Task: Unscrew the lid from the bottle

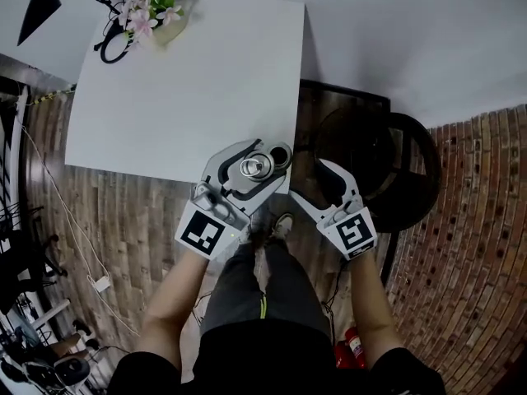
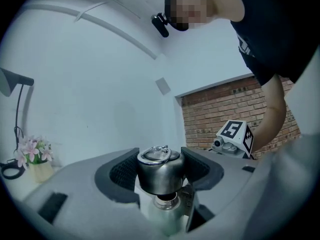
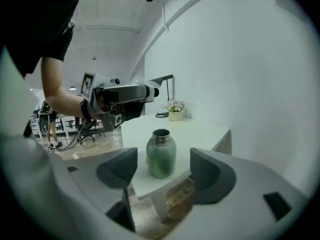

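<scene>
My left gripper (image 2: 160, 168) is shut on the steel lid (image 2: 159, 176), which has a wire ring on top. The lid is off the bottle and held above its bare threaded neck (image 2: 166, 202). In the right gripper view the green bottle (image 3: 161, 155) stands upright with an open mouth near the white table's front corner, and the left gripper (image 3: 125, 93) hangs above and to its left. From the head view the lid (image 1: 255, 167) hides the bottle under it. My right gripper (image 3: 164, 170) is open, back from the bottle with nothing between its fingers, and it (image 1: 319, 183) hangs off the table's right edge.
The white table (image 1: 189, 81) carries a small pot of pink flowers (image 1: 152, 11) and a black cable loop at its far corner. A black lamp (image 1: 37, 6) stands beyond it. A dark round stool (image 1: 387, 163) sits on the wooden floor to the right, beside a brick wall.
</scene>
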